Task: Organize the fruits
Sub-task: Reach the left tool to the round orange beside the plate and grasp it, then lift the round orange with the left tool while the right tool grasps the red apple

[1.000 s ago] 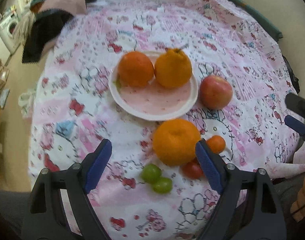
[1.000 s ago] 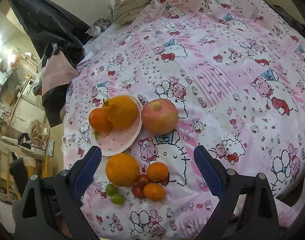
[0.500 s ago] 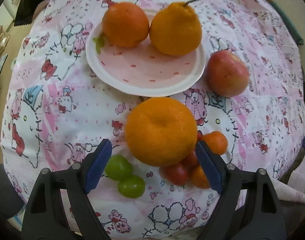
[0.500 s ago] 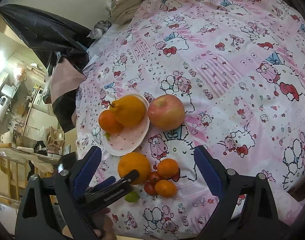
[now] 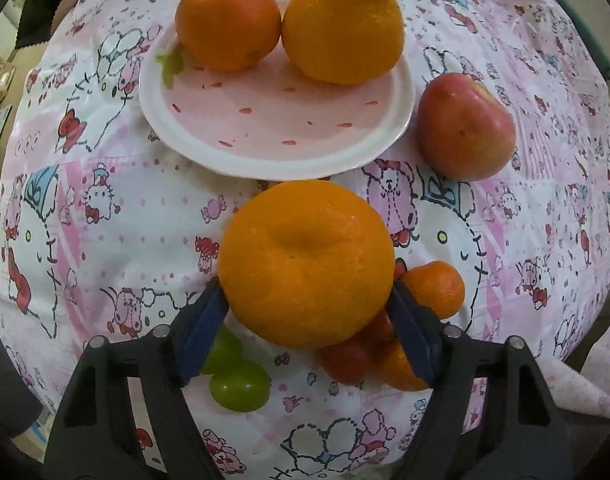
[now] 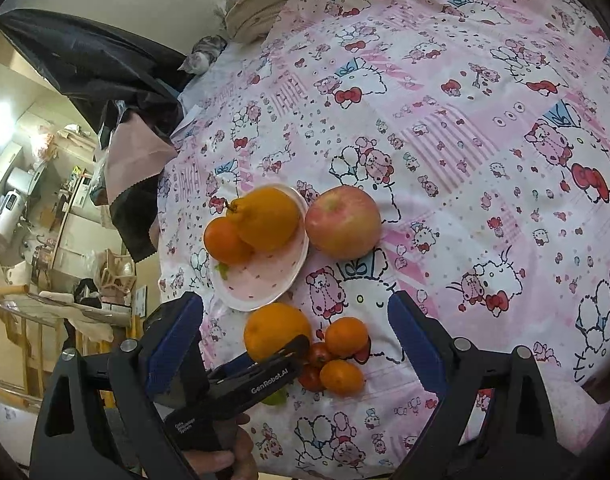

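In the left wrist view, the left gripper (image 5: 307,304) has its blue pads against both sides of a large orange (image 5: 306,262) on the patterned cloth (image 5: 105,216); it seems gripped. The orange and fingers partly hide two green grapes (image 5: 239,384), a red tomato (image 5: 345,356) and two small tangerines (image 5: 435,288). Beyond sit a plate (image 5: 273,132) holding two orange fruits (image 5: 341,26) and one apple (image 5: 465,126) beside it. In the right wrist view, the right gripper (image 6: 295,330) hangs wide apart, holding nothing, above the same fruits; the left gripper's body covers the grapes.
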{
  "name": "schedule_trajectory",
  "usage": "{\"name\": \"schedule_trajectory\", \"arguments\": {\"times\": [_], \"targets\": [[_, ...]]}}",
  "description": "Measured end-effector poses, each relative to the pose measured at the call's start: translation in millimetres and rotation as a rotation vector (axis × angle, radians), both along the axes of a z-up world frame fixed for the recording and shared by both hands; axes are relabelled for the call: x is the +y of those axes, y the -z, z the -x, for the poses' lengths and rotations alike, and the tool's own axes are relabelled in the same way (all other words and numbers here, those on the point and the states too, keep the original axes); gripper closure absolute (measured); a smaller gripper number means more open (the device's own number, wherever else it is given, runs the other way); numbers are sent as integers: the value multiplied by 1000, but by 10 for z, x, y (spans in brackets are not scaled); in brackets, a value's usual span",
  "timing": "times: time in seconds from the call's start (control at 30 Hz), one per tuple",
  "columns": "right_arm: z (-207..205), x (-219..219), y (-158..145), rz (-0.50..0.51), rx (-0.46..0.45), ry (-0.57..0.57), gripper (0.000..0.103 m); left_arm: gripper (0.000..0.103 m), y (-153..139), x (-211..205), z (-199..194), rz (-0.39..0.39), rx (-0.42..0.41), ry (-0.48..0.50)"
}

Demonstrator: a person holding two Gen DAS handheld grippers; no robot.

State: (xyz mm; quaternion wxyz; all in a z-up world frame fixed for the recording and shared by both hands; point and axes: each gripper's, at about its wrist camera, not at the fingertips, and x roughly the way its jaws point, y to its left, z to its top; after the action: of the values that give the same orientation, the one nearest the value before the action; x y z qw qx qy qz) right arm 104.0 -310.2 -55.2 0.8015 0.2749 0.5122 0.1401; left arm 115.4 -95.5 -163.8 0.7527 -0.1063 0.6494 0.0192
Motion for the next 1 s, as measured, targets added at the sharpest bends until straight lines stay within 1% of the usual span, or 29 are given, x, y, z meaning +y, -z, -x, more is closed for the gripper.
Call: {"name": "schedule_trajectory", "arguments": {"times": [0.1,0.2,0.37,0.47,0.57,0.67,0.83,1.0], "targets": [[3,2,5,-3,6,7,7,30,-58,-17,73,-37,-14,50],[7,-4,15,-13,12,13,7,31,-140,10,133,-33,-20,59],[15,-15,18,-4,6,17,7,36,-399,106,223,-25,-70,88],[20,-23,21,-3,7,24,7,37,-585,234,301,-14,-96,86],[13,-20,27,2,10,31,7,38,-775,330,361,-39,-155,121],[0,-10,53,16,18,38,7,38,-863,408,359,-64,-201,147],[-4,23,76,38,26,35,7,39,-896,607,363,-25,-233,127],[-37,40,109,55,38,36,7,40,-968,733,401,-44,-271,148]]}}
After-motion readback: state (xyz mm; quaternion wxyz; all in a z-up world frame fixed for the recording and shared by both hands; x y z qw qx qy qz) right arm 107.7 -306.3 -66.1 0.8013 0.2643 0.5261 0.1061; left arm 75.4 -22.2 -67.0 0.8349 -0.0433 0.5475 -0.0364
